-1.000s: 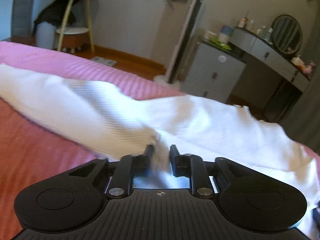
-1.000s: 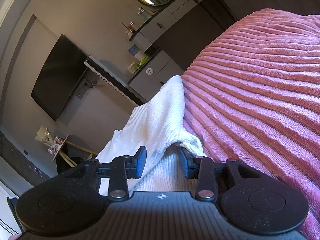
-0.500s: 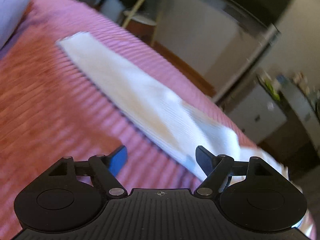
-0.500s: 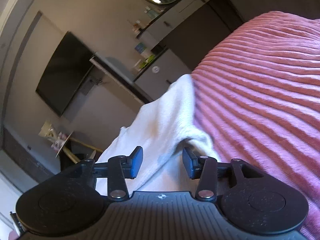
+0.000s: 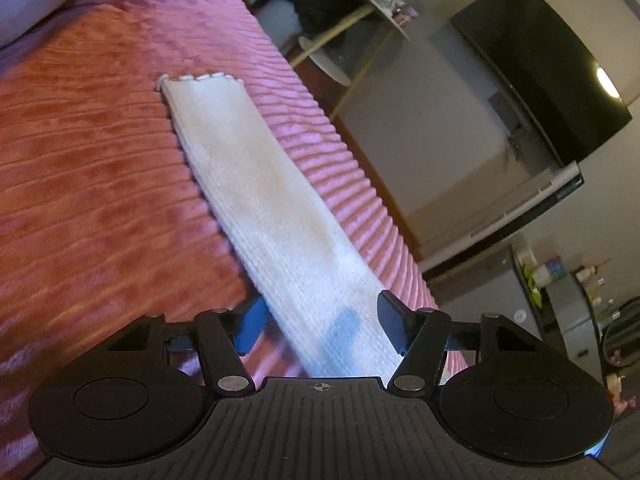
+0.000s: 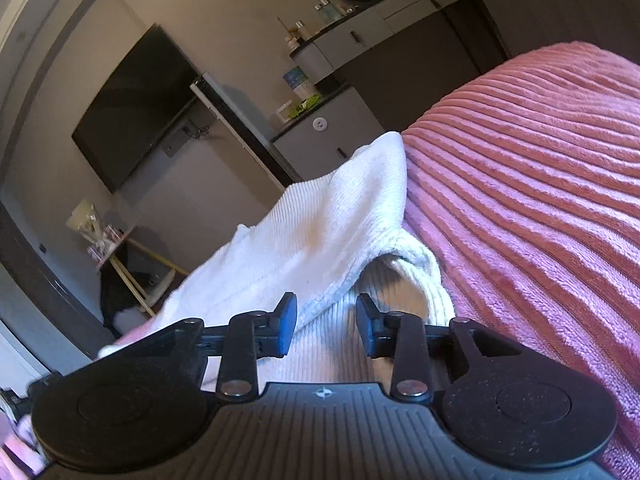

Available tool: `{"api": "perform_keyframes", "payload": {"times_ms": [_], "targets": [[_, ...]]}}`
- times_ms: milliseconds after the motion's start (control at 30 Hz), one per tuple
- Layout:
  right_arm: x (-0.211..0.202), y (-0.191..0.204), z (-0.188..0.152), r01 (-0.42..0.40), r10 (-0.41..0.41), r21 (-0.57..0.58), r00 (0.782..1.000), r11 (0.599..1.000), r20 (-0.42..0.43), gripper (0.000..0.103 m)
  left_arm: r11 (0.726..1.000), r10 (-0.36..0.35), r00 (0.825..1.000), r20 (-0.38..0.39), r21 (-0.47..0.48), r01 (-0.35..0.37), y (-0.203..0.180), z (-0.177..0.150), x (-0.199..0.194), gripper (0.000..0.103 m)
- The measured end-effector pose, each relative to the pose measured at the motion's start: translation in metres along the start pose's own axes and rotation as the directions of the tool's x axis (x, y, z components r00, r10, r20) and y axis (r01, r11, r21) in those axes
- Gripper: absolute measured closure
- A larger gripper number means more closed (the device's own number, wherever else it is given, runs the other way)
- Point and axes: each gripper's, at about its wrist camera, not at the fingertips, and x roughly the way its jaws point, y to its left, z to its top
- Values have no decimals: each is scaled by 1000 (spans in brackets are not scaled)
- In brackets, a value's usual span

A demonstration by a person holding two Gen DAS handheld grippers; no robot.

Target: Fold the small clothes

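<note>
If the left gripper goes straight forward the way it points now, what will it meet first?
Probably the white knit garment: the strip lies between the open fingers of the left gripper and runs ahead on the pink bedspread. Depth is unclear; the jaws have just been closing.

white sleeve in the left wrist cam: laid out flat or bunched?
Laid out flat. The white knit sleeve runs straight and smooth across the pink ribbed bedspread, with its scalloped cuff at the far end. Its near end is hidden by the left gripper.
</note>
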Motion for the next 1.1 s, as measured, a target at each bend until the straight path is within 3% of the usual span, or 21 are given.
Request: {"api": "perform_keyframes", "payload": {"times_ms": [233,367,467,500,567,633,733,833,933,1000,1033,1100], "targets": [[-1,1,-1,3,-3,-8,1000,1000,5,70,996,56,998,5,73,-56,-15,-1,-1,40],[-2,-10,4,-57,53,97,998,994,39,62,991,56,998,-12,125,-54,-27,-9,-6,34],[-3,-24,10,-92,71,192,991,977,115,59,978,75,997,-23,195,-70,-37,-20,-8,30],[-4,-32,11,-97,67,238,989,966,134,60,976,84,996,-22,205,-77,-39,-22,-8,29],[-5,-42,11,-83,47,288,990,954,130,84,975,97,995,-16,201,-91,-42,-24,-7,29],[-7,-47,11,-33,-4,301,993,953,122,95,983,92,996,-9,161,-89,-41,-22,-8,29],[-11,-53,10,-24,-25,332,989,943,143,96,993,79,997,10,86,-79,-34,-18,-9,29],[-11,-57,9,-13,-38,345,989,939,142,96,992,91,995,30,89,-93,-30,-13,-6,29],[-9,-54,10,-9,-35,319,991,948,131,95,992,93,995,36,78,-95,-27,-8,0,33],[-8,-50,12,-10,-25,304,993,952,111,91,994,85,995,44,64,-87,-25,-5,2,40],[-9,-49,13,-21,-9,311,996,950,94,83,995,84,995,45,58,-87,-24,-3,4,45],[-13,-44,18,-45,21,322,997,946,79,74,994,86,995,40,57,-89,-22,0,8,64]]}}
